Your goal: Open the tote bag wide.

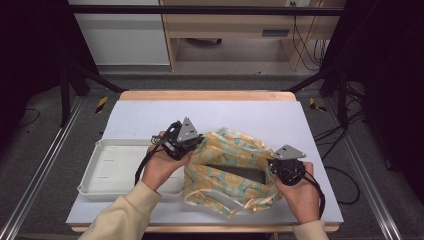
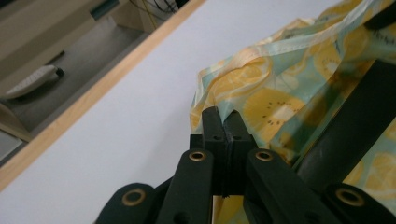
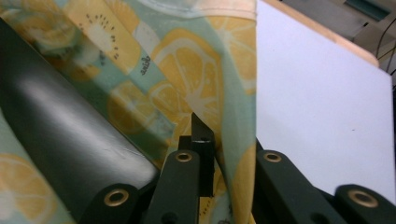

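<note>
A plastic bag (image 1: 227,170) printed with yellow citrus slices on pale green lies at the table's middle, its mouth held apart. Something flat and black (image 1: 241,172) shows inside the opening; it appears as a smooth dark surface (image 3: 70,140) in the right gripper view and as a dark bar (image 2: 355,126) in the left gripper view. My left gripper (image 1: 196,143) is at the bag's left rim, and its jaws (image 2: 223,120) are shut on the bag's edge (image 2: 243,79). My right gripper (image 1: 273,166) pinches the right rim, its jaws (image 3: 210,133) shut with fabric (image 3: 196,79) draped over one.
A white empty tray (image 1: 100,150) sits left of the bag, under my left hand. The pale table top (image 1: 260,117) has a wooden far edge (image 1: 207,95). Black frame posts stand at both sides. A white remote-like object (image 2: 32,80) lies beyond the table.
</note>
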{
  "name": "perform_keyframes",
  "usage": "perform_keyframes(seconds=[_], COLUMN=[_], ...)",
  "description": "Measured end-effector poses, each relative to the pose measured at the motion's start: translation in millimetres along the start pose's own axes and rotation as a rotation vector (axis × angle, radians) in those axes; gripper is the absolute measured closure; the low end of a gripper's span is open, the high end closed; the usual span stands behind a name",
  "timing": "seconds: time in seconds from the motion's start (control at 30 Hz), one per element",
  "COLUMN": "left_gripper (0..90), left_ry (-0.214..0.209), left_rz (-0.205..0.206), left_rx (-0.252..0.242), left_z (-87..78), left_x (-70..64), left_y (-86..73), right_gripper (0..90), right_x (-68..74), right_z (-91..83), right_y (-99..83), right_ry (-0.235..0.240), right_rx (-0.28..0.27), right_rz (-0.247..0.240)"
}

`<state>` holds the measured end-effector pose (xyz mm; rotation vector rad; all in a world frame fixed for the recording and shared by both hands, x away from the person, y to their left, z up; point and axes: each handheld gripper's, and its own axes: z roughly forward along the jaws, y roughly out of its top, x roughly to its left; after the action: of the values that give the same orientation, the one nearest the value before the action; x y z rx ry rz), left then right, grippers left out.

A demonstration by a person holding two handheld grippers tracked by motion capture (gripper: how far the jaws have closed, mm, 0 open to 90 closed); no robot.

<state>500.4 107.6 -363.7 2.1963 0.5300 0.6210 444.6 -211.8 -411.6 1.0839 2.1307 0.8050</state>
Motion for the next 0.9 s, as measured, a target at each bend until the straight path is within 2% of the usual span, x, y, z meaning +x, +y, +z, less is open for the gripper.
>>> perform_keyframes(seconds=[0.03,0.07,0.1,0.13,0.17,0.27,0.3,0.33,0.4,0.5,0.53,0.57,0.6,0.67,0.7,0.9], left_gripper=[90.0,90.0,90.0,90.0,90.0,90.0,90.0,90.0,90.0,90.0,90.0,90.0,90.0,90.0,90.0,90.0], left_ry=[0.000,0.002,0.001,-0.010,-0.010,-0.028,-0.028,-0.034,-0.035,-0.037,-0.038,-0.039,-0.039,-0.035,-0.035,-0.037], left_rz=[0.000,0.003,0.008,-0.001,-0.001,-0.013,-0.013,-0.015,-0.018,-0.017,-0.020,-0.025,-0.025,-0.027,-0.027,-0.029], left_rx=[0.000,0.018,0.039,0.060,0.060,0.116,0.116,0.141,0.160,0.168,0.170,0.170,0.172,0.175,0.175,0.172], left_z=[0.0,7.2,12.7,21.3,21.3,40.1,40.1,46.7,51.8,55.3,55.9,56.2,56.2,55.9,55.9,53.9], left_x=[0.0,-0.5,-0.2,-0.6,-0.6,-2.1,-2.1,-1.9,-2.4,-3.1,-3.3,-3.4,-3.4,-3.4,-3.4,-2.9], left_y=[0.0,-3.7,-6.6,-11.4,-11.4,-22.2,-22.2,-25.8,-28.5,-30.9,-31.9,-32.7,-33.4,-34.8,-34.8,-35.2], right_gripper=[84.2,84.3,84.5,84.5,84.5,84.1,84.1,82.9,80.5,75.5,64.8,64.8,60.6,46.0,46.0,36.3], right_x=[0.0,-1.7,-6.9,-8.9,-8.9,-17.1,-17.1,-19.1,-20.0,-20.6,-20.9,-20.9,-21.0,-19.6,-19.6,-14.2], right_z=[0.0,3.1,13.5,16.9,16.9,32.6,32.6,38.1,42.8,44.5,41.4,41.4,38.3,25.5,25.5,-0.5], right_y=[0.0,-1.4,-6.4,-8.1,-8.1,-17.4,-17.4,-21.1,-24.5,-26.9,-27.1,-27.1,-26.1,-20.6,-20.6,-10.9], right_ry=[0.000,0.002,0.017,0.024,0.024,0.053,0.053,0.070,0.078,0.080,0.074,0.074,0.069,0.049,0.049,0.064], right_rx=[0.000,0.003,0.009,0.014,0.014,0.031,0.031,0.040,0.056,0.058,0.040,0.040,0.029,-0.002,-0.002,-0.069], right_rz=[0.000,-0.004,0.006,0.010,0.010,0.047,0.047,0.059,0.055,0.066,0.086,0.086,0.083,0.096,0.096,0.062])
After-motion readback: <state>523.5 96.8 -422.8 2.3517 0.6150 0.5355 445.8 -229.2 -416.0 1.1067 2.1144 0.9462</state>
